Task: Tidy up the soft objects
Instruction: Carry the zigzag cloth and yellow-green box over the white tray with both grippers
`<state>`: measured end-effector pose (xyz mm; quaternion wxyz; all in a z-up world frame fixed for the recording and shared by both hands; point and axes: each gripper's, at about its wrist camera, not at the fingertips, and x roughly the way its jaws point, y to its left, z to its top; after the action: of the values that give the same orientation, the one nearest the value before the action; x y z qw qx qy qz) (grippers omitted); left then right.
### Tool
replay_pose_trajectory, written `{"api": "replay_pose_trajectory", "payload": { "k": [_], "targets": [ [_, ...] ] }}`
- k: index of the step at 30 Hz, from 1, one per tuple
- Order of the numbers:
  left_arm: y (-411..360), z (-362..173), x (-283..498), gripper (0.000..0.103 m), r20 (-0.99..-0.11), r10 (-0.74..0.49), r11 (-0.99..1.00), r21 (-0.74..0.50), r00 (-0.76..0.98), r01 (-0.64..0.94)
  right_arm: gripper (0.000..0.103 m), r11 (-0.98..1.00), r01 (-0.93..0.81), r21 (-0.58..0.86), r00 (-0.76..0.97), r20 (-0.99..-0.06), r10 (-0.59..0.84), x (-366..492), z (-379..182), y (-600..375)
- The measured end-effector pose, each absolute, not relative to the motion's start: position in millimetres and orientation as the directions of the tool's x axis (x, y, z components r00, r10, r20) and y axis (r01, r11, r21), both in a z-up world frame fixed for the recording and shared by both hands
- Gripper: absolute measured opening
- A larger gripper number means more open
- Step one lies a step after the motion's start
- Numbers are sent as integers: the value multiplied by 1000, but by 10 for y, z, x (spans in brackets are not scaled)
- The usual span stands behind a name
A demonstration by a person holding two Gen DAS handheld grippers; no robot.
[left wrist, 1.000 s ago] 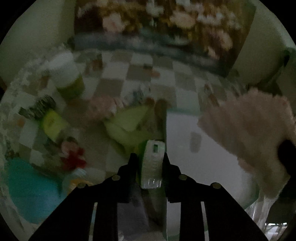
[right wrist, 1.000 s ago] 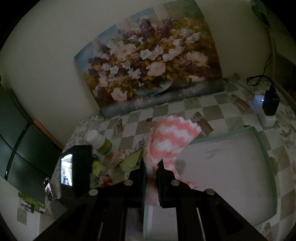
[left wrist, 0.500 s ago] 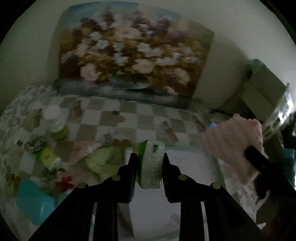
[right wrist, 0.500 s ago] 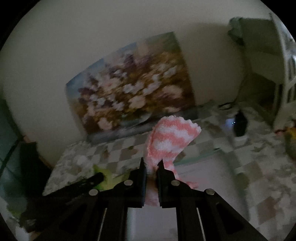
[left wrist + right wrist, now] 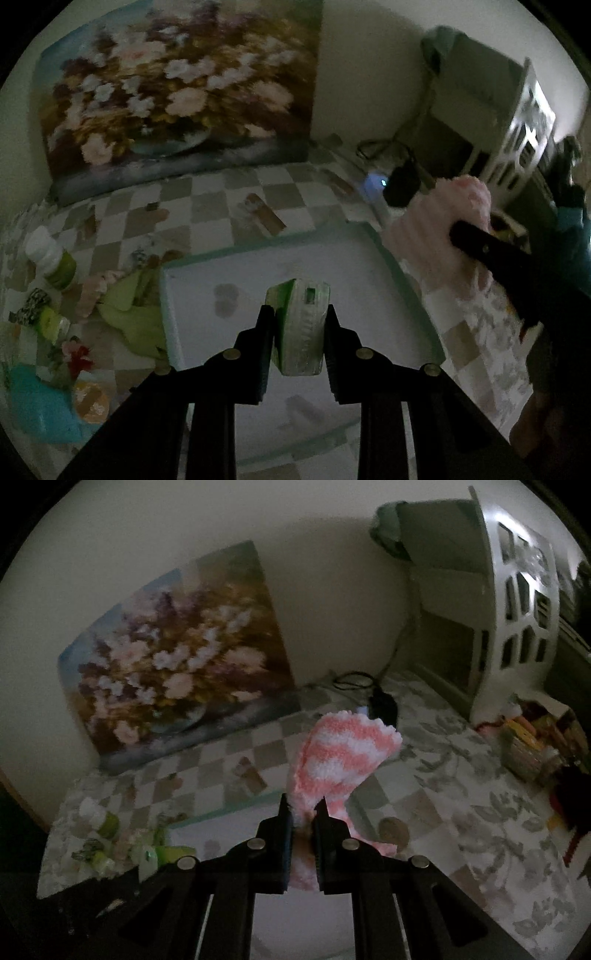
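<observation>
My left gripper is shut on a green and white soft pack, held above the white tray with its pale green rim. My right gripper is shut on a fluffy pink and white striped sock, which stands up from the jaws. In the left wrist view the same sock hangs at the right, just past the tray's right edge, with the right gripper's black finger across it. A light green cloth and a small pink cloth lie left of the tray.
A white bottle with a green label, small packets and a teal object crowd the table's left side. A flower painting leans on the wall behind. A charger with a blue light and a white lattice shelf stand at the right.
Both grippers have swung to the right with their loads still held. The tray has slid from the right to the middle of the left view, and the shelf has come into sight.
</observation>
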<state>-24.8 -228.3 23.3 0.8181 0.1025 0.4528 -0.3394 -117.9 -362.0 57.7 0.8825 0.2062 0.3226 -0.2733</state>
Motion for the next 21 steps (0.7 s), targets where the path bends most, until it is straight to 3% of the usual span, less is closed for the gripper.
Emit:
{"api": "replay_pose_trajectory", "payload": {
  "k": [10,21],
  "targets": [
    [-2389,-36,-220,28,-856,-395,763,-102,335,638,13,750,635,182,587,-745,-317,-1122,309,-3711],
    [-2387,-339,-142,29,-906,-317,790,-90,279,607,14,774,621,123,414,-890,-191,-890,-326,-3623]
  ]
}}
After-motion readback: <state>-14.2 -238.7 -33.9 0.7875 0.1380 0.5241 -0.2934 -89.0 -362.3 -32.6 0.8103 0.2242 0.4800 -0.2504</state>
